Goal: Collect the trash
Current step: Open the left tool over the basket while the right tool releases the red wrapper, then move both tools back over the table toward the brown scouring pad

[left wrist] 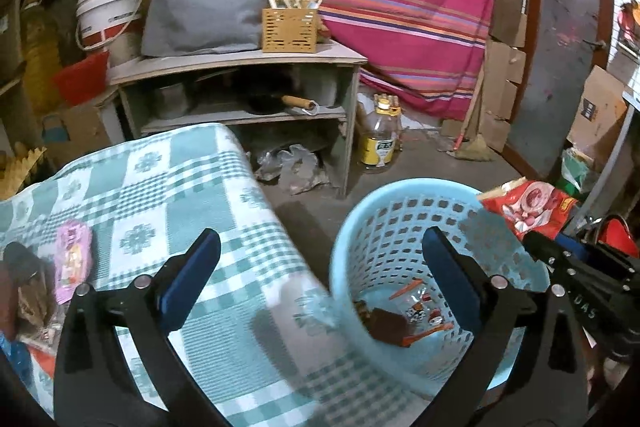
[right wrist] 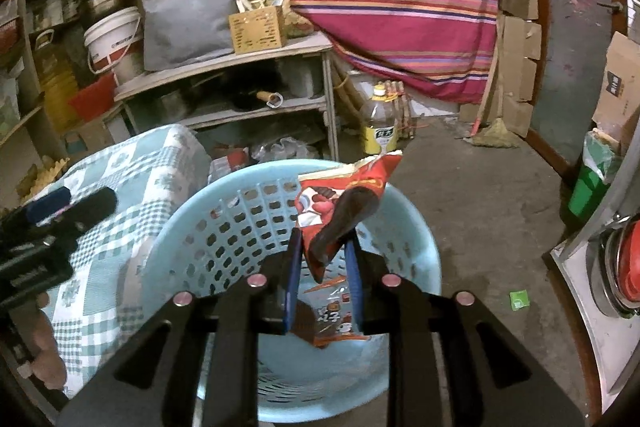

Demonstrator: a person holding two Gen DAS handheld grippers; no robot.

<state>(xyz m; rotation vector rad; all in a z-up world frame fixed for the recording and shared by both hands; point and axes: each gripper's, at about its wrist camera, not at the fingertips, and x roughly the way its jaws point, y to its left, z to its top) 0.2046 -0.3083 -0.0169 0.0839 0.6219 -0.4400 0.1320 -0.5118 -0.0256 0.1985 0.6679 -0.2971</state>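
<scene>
Beside the cloth-covered table (left wrist: 168, 195), on the concrete floor, light blue perforated basket (left wrist: 400, 227) holds several snack wrappers (left wrist: 416, 311) at the bottom: orange, dark brown, and clear printed ones. Exact count unclear, they overlap. Basket's far rim clear; near rim cut off behind gripper bodies in both views.

Right gripper (right wrist: 326, 267) over the basket opening with a red snack wrapper (right wrist: 340, 211) between its blue pads. Jaws narrow, small gap; wrapper's lower tip hangs between them, left pad looks clear of it, right pad contact cannot tell. Wrapper crumpled, top corner sticking up past the basket's far rim. Same wrapper seen at right in the left wrist view, above the basket edge.

Left gripper (left wrist: 320, 283) spread wide, nothing between the fingers; one finger over the table edge, the other over the basket.

On the table, far left in the left wrist view: pink wrapper (left wrist: 72, 263) lying flat, plus more litter (left wrist: 32, 303) at the frame edge, dark and blurred, hard to identify. A hand (right wrist: 46, 347) partly visible at lower left in the right wrist view, cut off.

Background: wooden shelf unit (left wrist: 240, 61) with gray bag (left wrist: 208, 3) and slotted wooden utensil box (left wrist: 290, 29) holding sticks; white bucket (left wrist: 108, 11); oil bottle (left wrist: 380, 135) with yellow label on the floor. Small green scrap (right wrist: 519, 299) on the floor right of the basket.
</scene>
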